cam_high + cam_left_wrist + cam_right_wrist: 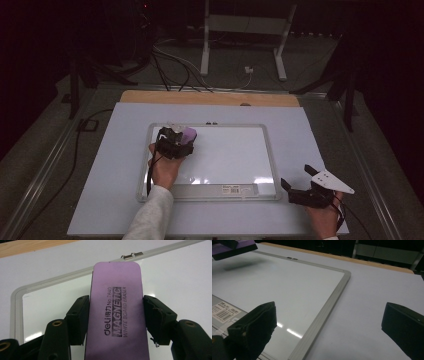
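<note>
High view: whiteboard [270, 150] lies flat on the pale table [110, 170], grey metal frame, glossy white face with glare spots. Left claw [176, 142] sits over the board's upper-left corner, clamped on a purple eraser [189, 134]. Right claw [299, 186] rests off the board near the lower-right corner, carrying nothing. Board face looks clean, no marks seen, so wiping is likely done or nearly so; eraser not yet put down.

Left gripper view: eraser [115, 312] is a flat rounded rectangle, matte purple top printed "MAGNETIC WHITE BOARD ERASER", pinched at both long sides by the black jaws. Board corner frame [17, 293] below, rounded.

Right gripper view: right claw [329, 322] wide apart, empty, rubbery black pads. Board edge [329, 305] is smooth grey; barcode sticker [223, 311] on the bottom tray. Eraser [234, 247] seems to hover above its shadow.
</note>
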The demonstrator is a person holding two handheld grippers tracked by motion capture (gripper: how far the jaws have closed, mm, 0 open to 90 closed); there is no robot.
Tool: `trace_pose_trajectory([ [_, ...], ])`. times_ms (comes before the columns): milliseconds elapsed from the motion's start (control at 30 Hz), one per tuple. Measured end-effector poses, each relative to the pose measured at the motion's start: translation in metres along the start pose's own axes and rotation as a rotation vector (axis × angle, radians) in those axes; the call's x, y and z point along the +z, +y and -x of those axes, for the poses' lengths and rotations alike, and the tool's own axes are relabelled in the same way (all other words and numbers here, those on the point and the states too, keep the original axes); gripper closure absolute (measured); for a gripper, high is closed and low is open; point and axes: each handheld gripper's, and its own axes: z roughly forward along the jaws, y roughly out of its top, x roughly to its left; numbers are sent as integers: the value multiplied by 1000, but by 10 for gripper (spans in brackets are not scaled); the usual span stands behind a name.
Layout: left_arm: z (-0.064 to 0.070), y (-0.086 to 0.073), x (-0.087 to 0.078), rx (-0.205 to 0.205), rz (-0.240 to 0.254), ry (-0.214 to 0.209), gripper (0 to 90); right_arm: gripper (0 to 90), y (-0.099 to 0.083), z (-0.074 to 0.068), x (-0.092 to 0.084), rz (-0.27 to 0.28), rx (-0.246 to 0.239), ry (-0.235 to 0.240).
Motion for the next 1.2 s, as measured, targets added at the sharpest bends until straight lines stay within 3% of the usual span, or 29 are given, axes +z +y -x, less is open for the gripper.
trace_pose_trajectory([
  [333, -7, -6, -11, -13, 13, -5, 418, 0, 0, 0, 0, -1, 0, 0],
  [733, -15, -27, -34, -29, 11, 0, 418, 0, 0, 0, -1, 2, 1, 2],
  [1000, -19, -64, -46, -47, -39, 18, 418, 0, 0, -1, 0, 0, -3, 4],
  [1200, -21, -86, -59, -68, -44, 25, 418, 0, 0, -1, 1, -4, -2, 4],
])
